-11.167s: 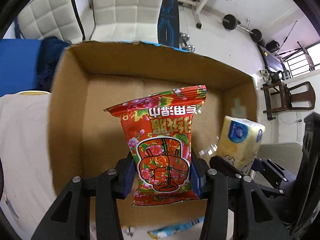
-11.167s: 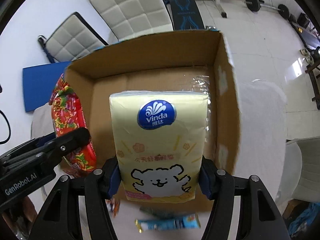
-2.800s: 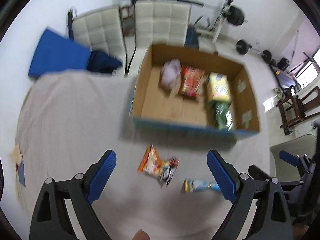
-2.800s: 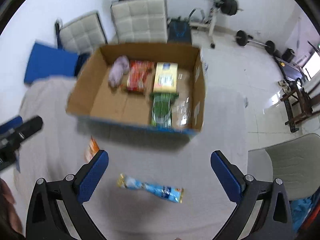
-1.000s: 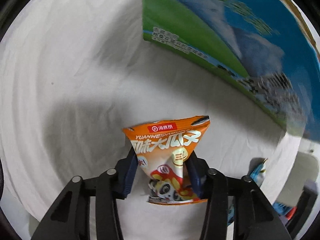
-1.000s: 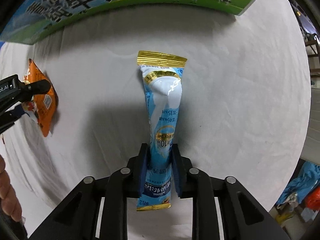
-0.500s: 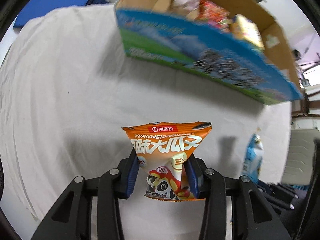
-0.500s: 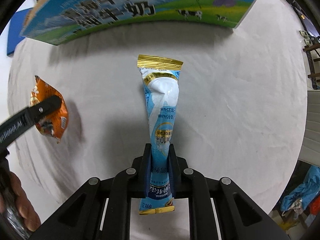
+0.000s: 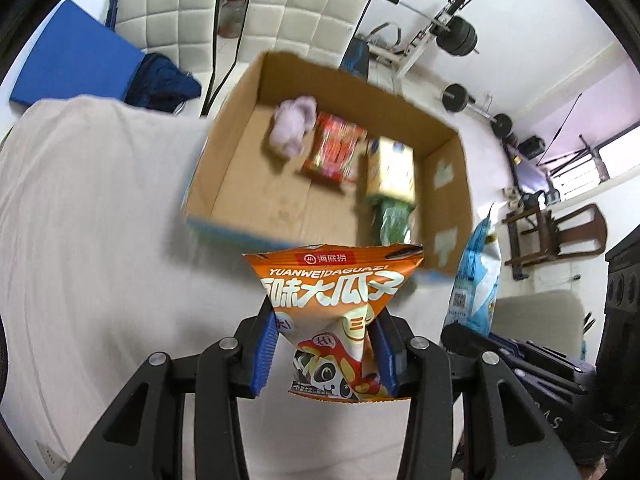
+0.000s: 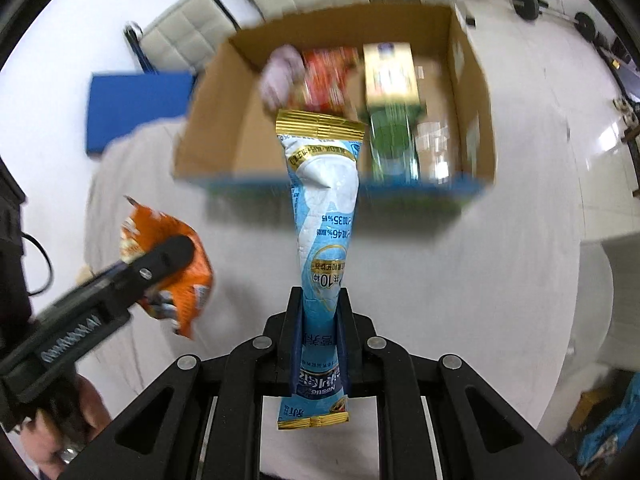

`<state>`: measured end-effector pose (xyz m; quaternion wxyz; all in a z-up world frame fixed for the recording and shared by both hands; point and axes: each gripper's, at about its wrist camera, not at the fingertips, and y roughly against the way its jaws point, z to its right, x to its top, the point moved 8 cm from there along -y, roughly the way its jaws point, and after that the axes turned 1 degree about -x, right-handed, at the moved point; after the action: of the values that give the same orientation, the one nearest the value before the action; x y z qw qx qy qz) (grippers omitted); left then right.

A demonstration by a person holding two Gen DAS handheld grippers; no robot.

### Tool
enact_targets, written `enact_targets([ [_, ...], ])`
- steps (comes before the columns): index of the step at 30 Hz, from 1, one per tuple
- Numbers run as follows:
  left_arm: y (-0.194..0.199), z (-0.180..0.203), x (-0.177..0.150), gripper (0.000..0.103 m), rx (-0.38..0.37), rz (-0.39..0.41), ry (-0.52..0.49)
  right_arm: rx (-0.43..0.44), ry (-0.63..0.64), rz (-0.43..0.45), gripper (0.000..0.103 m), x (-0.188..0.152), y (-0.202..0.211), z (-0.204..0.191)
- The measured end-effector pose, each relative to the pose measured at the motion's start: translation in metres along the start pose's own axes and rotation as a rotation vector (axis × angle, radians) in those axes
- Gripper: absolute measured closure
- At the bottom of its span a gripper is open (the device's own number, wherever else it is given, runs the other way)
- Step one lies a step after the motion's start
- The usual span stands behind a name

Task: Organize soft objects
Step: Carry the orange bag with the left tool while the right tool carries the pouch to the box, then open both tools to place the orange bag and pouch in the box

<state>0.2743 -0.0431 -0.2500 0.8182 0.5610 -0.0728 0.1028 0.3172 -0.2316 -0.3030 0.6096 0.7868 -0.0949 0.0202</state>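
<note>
My left gripper (image 9: 326,346) is shut on an orange snack bag (image 9: 334,292) and holds it up above the white cloth, in front of the open cardboard box (image 9: 236,128). My right gripper (image 10: 320,344) is shut on a long blue-and-white pouch (image 10: 324,240), also raised before the box (image 10: 472,80). The box holds a pale plush toy (image 9: 292,124), a red snack bag (image 9: 336,148), a yellow tissue pack (image 9: 390,170) and a green packet (image 9: 394,216). The pouch shows at the right of the left wrist view (image 9: 478,272); the orange bag shows at the left of the right wrist view (image 10: 160,260).
The box stands on a table under a white cloth (image 9: 80,220). Two white padded chairs (image 9: 304,12) and a blue mat (image 9: 68,64) are behind it. Gym weights (image 9: 456,36) stand on the floor farther back. A wooden chair (image 9: 560,232) is at the right.
Both grippers have lifted their bags off the cloth and risen, so the inside of the box has come into view. Both stay shut on their bags.
</note>
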Motion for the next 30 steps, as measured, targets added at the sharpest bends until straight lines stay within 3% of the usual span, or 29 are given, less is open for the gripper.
enact_targets([
  [7,-0.024,-0.009,0.059,0.064,0.000,-0.032,0.036,0.018,-0.089,0.102,0.088,0.068,-0.011,-0.030],
  [13,-0.064,-0.029,0.095,0.064,0.011,-0.105,0.098,0.022,-0.162,0.093,0.088,0.120,-0.058,-0.044],
  [23,-0.131,-0.047,0.104,0.064,0.096,-0.221,0.088,0.010,-0.227,-0.018,0.088,0.128,-0.145,-0.024],
  [30,-0.149,-0.049,0.098,0.062,0.133,-0.271,0.072,0.014,-0.234,-0.078,0.087,0.124,-0.186,-0.015],
])
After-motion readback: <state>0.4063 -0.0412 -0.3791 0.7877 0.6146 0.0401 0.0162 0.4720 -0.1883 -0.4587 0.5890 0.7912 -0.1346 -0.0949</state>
